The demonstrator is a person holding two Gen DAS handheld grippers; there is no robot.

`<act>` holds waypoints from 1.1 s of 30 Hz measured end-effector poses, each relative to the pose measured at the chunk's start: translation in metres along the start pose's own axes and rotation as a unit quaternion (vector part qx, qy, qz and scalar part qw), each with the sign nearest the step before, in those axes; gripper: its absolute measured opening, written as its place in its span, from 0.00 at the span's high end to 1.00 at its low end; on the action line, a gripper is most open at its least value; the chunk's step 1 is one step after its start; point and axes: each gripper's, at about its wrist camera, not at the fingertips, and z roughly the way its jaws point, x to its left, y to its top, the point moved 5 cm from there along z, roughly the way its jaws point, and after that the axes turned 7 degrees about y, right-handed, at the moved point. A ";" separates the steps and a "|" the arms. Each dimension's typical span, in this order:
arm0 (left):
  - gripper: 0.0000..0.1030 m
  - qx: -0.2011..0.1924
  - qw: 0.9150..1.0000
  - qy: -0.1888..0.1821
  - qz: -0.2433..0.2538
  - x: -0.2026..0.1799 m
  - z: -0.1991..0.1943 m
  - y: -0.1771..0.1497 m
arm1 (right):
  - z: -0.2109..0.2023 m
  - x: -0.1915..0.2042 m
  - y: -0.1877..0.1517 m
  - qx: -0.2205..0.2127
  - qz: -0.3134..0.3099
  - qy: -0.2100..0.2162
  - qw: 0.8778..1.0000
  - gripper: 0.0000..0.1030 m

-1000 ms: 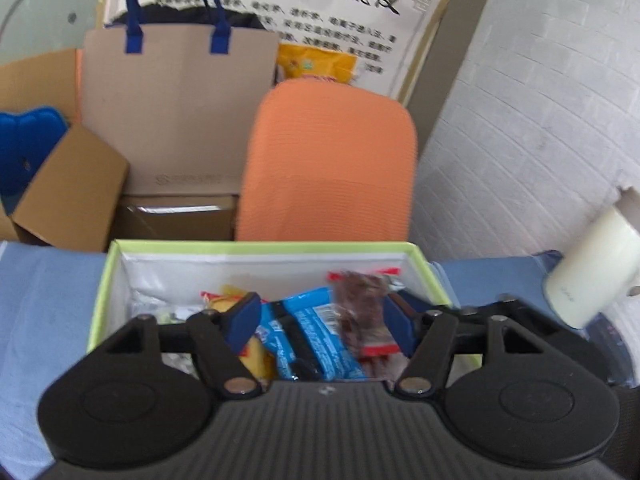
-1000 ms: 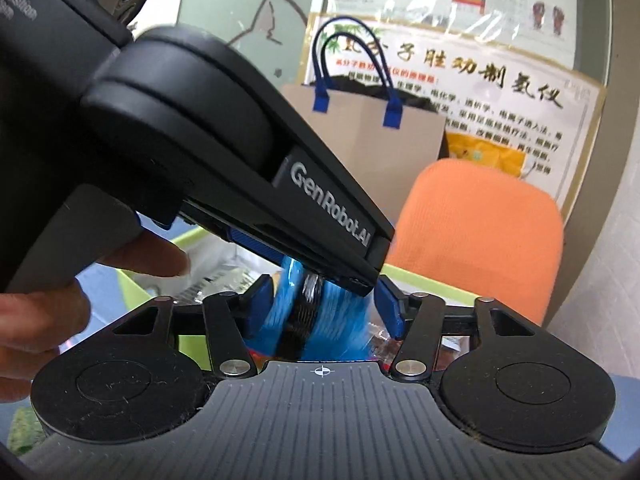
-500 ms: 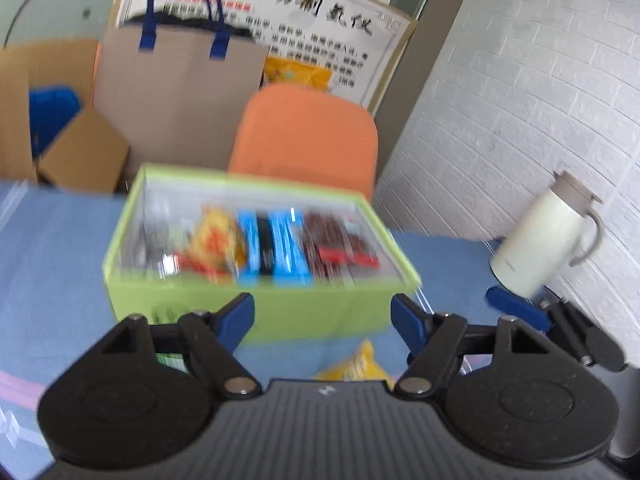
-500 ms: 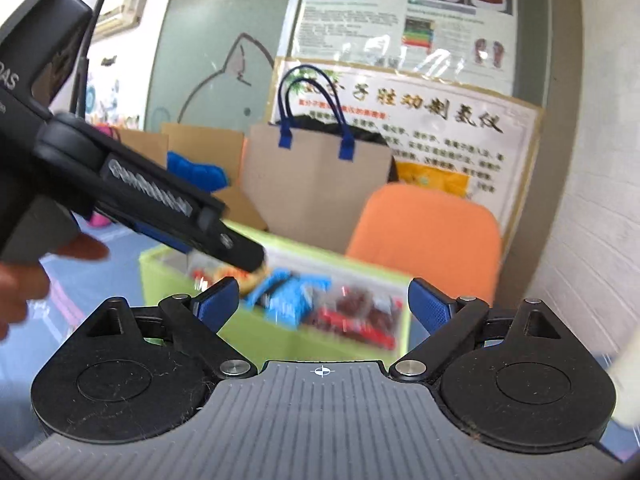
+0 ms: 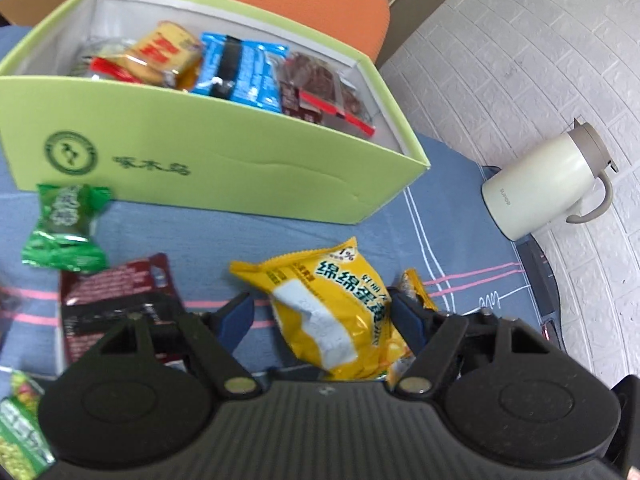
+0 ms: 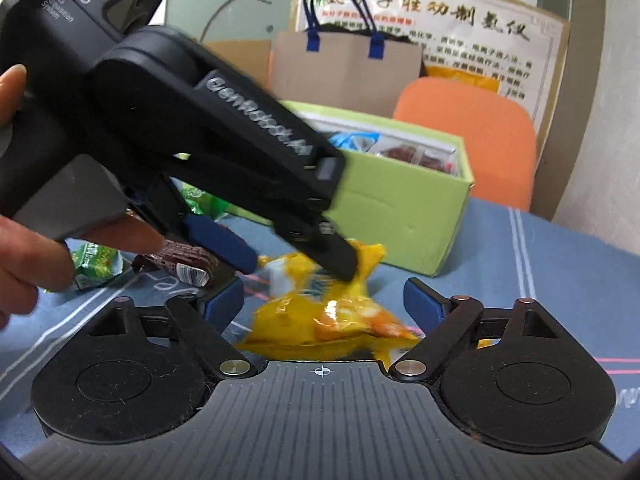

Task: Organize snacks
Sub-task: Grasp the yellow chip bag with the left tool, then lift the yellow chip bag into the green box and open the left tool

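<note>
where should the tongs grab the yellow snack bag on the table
Grip the yellow snack bag across its puffy middle, coming from above and the near side. It lies flat on the blue cloth with its long axis pointing away, so its two long edges are exposed to the open left tongs already straddling it. The crimped top end near the green box is thinner and likelier to slip.

Both grippers left the green box (image 5: 224, 152); left gripper (image 5: 322, 318) dropped, jaws spread, around the yellow snack bag (image 5: 336, 308).
</note>
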 end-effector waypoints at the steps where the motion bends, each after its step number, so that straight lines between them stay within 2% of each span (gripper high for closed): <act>1: 0.28 0.001 1.000 0.000 0.003 0.000 0.002 0.000 | 0.002 0.001 -0.001 0.003 -0.003 0.002 1.000 0.31; 7: 0.28 0.001 1.000 -0.002 -0.004 0.002 0.004 -0.005 | 0.006 0.000 -0.005 0.004 0.011 0.014 1.000 0.30; 11: 0.28 -0.003 1.000 0.016 0.007 0.000 0.002 -0.013 | 0.008 0.009 -0.010 0.014 0.018 0.028 0.999 0.30; 21: 0.28 -0.020 0.999 0.034 0.013 0.002 -0.034 -0.066 | -0.018 0.051 -0.028 0.021 0.007 0.044 0.999 0.31; 26: 0.28 -0.018 1.000 0.021 -0.001 0.006 -0.047 -0.091 | -0.043 0.074 -0.046 0.027 -0.002 0.039 0.999 0.32; 30: 0.28 -0.017 1.000 0.016 -0.003 0.006 -0.048 -0.092 | -0.053 0.082 -0.053 0.028 -0.007 0.030 0.999 0.31; 33: 0.28 -0.025 1.000 0.007 -0.010 0.011 -0.055 -0.090 | -0.052 0.078 -0.053 0.031 0.003 0.026 0.999 0.26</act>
